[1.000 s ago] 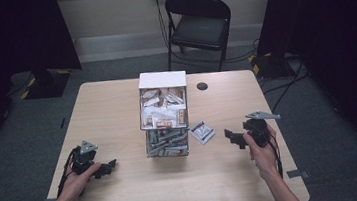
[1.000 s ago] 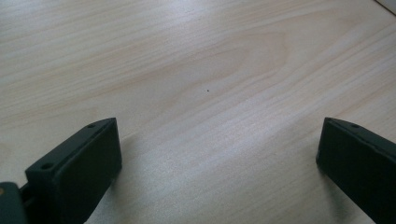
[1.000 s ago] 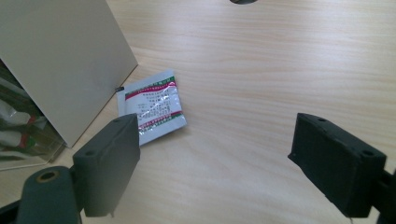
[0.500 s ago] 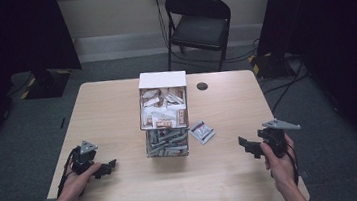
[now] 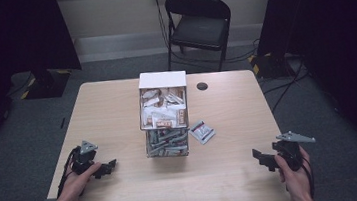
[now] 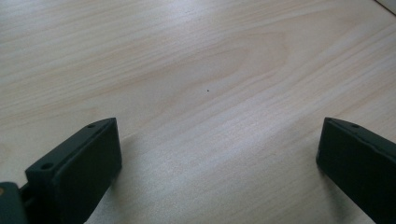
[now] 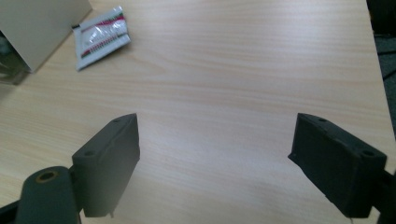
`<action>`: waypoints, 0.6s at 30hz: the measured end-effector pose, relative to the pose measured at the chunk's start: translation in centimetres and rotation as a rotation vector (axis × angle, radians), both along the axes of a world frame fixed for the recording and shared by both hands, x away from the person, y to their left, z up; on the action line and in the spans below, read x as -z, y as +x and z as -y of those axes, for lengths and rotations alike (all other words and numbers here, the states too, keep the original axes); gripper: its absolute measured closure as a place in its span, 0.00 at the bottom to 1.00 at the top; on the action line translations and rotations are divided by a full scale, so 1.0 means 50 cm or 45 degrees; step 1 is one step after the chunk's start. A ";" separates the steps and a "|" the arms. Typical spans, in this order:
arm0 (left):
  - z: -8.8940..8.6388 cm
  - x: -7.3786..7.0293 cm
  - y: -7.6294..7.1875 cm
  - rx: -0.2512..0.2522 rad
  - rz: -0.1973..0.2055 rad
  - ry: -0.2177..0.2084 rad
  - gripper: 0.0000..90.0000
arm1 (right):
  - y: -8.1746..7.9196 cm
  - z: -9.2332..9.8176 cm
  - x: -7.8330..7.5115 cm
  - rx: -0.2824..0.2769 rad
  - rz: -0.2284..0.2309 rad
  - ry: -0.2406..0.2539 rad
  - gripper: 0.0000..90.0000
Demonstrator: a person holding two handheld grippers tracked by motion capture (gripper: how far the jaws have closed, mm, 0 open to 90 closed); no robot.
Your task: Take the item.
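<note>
A white box (image 5: 163,108) full of small packets stands mid-table, stacked on a clear bin (image 5: 167,142) that holds grey packets. One red-and-white packet (image 5: 202,131) (image 7: 100,36) lies flat on the wood just right of the bin. My right gripper (image 5: 262,158) (image 7: 215,163) hovers low near the table's front right corner, open, nothing between its jaws, well short of the packet. My left gripper (image 5: 107,168) (image 6: 215,163) rests near the front left, open over bare wood.
A black folding chair (image 5: 198,25) stands beyond the table's far edge. A small black round cap (image 5: 202,86) lies on the table behind the box. The wooden table (image 5: 117,112) ends close to my right hand on the right and front.
My right gripper has pulled back from beside the loose packet toward the front right corner, jaws still wide. The left gripper has stayed put.
</note>
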State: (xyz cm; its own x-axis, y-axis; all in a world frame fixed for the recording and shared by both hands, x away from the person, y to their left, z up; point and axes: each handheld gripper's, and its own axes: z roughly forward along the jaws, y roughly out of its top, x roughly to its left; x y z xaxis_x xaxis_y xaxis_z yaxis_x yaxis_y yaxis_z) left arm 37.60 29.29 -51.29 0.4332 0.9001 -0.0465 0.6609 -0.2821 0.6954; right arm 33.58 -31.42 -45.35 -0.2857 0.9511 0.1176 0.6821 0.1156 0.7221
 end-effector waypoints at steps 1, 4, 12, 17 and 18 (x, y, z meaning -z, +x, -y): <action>0.000 0.000 0.000 0.000 0.000 -0.001 0.00 | -0.002 0.002 0.004 0.008 -0.007 -0.003 0.16; 0.000 0.000 0.000 0.000 0.000 0.000 0.00 | -0.006 0.007 0.022 0.014 -0.044 -0.038 0.16; 0.000 0.000 0.000 0.000 0.000 0.000 0.00 | -0.008 0.016 0.068 0.023 -0.118 -0.103 0.16; 0.000 0.000 0.000 0.000 0.000 -0.001 0.00 | -0.008 0.011 0.076 0.023 -0.075 -0.172 0.15; 0.000 0.000 0.000 0.000 0.000 -0.001 0.00 | -0.008 0.009 0.080 0.013 -0.055 -0.191 0.12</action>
State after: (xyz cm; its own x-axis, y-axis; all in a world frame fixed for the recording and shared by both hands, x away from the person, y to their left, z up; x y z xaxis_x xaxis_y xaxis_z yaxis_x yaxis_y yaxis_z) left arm 37.60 29.29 -51.29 0.4329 0.9002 -0.0472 0.6611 -0.2814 0.6955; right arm 33.16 -31.87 -49.34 -0.2736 0.9617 -0.0141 0.7141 0.2129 0.6669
